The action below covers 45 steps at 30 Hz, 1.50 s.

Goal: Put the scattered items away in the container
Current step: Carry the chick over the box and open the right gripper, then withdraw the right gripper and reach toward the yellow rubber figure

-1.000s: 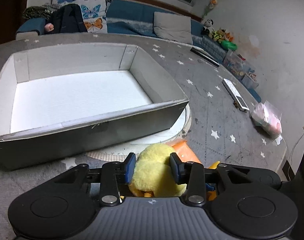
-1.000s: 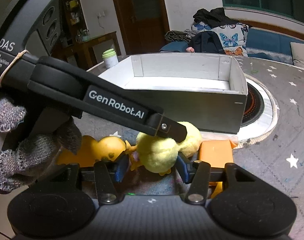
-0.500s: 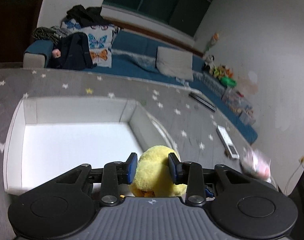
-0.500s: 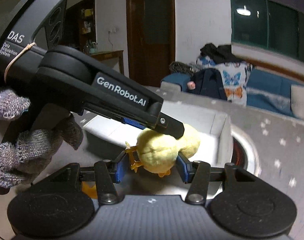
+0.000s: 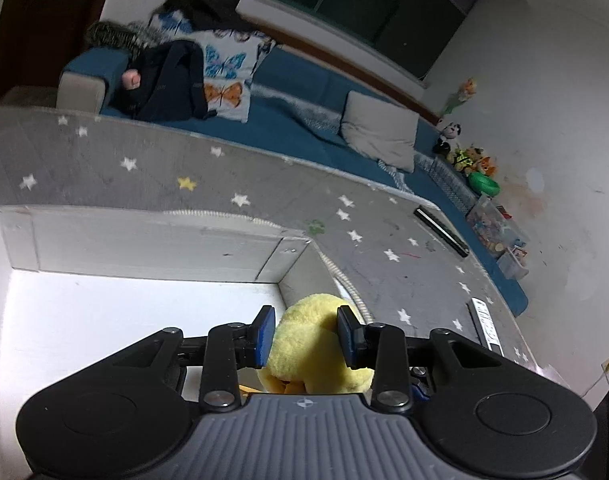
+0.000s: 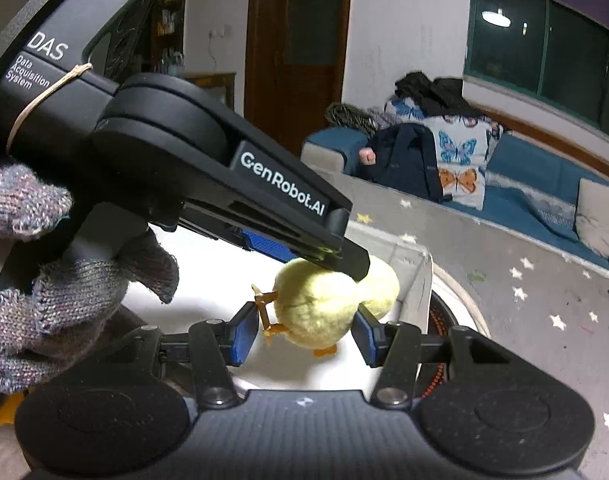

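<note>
Left hand-held gripper [image 5: 303, 334]: I am clamping its blue pads on the yellow plush duck [image 5: 312, 346]; in the right wrist view this gripper [image 6: 346, 262] is reaching in from the upper left, with my grey knitted glove [image 6: 60, 292] wrapping its handle.

Right hand-held gripper [image 6: 304, 334]: I am holding it spread, jaws parted to either side of the duck; whether the pads are touching the plush I cannot tell.

Yellow plush duck [image 6: 332, 304]: it is hanging in the air, pinched by the left hand-held gripper, above the near right corner of the container, with its orange feet pointing down and left in the right wrist view.

Container [image 5: 156, 244]: a shallow grey box with a white inside is sitting on the star-patterned grey surface [image 5: 384, 220]; its right wall [image 6: 418, 280] is showing just behind the duck.

Other toy: something yellow-orange [image 6: 8, 410] is peeking out at the lower left edge of the right wrist view, outside the box.

Background: a blue sofa [image 5: 304, 92] with a butterfly cushion [image 5: 224, 76] and a grey pillow [image 5: 378, 130] is lying beyond the surface; a white remote [image 5: 484, 324] and a dark remote [image 5: 440, 230] are resting on the surface well apart from the container.
</note>
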### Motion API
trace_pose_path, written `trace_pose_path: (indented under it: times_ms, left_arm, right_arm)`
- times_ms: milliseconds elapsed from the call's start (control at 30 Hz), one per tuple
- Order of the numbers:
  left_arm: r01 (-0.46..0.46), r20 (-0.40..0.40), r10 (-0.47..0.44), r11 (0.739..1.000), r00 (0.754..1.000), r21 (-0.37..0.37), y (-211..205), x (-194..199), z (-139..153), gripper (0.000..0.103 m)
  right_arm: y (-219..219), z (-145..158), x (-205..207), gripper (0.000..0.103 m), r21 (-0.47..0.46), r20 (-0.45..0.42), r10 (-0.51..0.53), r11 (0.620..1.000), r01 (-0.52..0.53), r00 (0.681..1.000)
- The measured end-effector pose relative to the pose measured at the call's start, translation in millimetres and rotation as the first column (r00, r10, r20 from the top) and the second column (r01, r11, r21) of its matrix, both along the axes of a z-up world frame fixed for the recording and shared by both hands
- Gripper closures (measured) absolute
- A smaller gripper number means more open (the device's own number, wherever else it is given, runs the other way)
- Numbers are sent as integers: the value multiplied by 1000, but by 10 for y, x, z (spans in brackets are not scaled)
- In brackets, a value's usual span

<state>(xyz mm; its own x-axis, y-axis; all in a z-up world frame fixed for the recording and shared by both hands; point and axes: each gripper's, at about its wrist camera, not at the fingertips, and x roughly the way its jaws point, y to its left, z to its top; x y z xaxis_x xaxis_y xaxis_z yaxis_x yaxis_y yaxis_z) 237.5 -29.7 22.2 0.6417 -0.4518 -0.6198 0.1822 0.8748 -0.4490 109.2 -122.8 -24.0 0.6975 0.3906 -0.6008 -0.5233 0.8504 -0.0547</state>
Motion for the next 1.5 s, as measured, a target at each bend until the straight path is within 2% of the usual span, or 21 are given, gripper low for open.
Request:
trace_pose_path:
  times_ms: [433, 700, 833, 900, 1033, 1200, 1267, 1433, 1500]
  left_arm:
    - [-30, -84, 30, 1000, 996, 3, 20, 223, -341, 68]
    - [-32, -79, 32, 999, 996, 1, 66, 155, -295, 67]
    - [-40, -59, 40, 999, 997, -3, 130, 44, -200, 67]
    - [-42, -46, 42, 999, 998, -5, 163, -34, -144, 67]
    - [-42, -10, 42, 999, 999, 7, 218, -241, -23, 67]
    - [-42, 13, 41, 999, 999, 31, 284, -495, 86, 67]
    - [-42, 21, 41, 998, 999, 38, 320, -611, 116, 67]
    - [-47, 38, 44, 997, 998, 67, 423, -882, 161, 67]
    - [-48, 44, 45, 996, 998, 78, 476, -998, 166, 67]
  right_arm:
    - [26, -339, 350, 51, -27, -94, 0, 1000, -3, 996]
    - [1, -331, 346, 49, -51, -69, -33, 998, 29, 997]
    - [-60, -266, 272, 47, -29, -54, -57, 998, 55, 997]
    - [-94, -224, 217, 47, -13, -42, -67, 998, 67, 997]
    - [-150, -131, 35, 39, 14, -11, -80, 997, 81, 997]
    - [-204, -11, -297, 38, 47, 28, -85, 995, 83, 996]
    - [-212, 20, -438, 34, 51, 39, -77, 996, 75, 996]
    - [-173, 46, -727, 33, 48, 49, -43, 998, 41, 998]
    - [-137, 39, -868, 29, 46, 49, -18, 999, 15, 999]
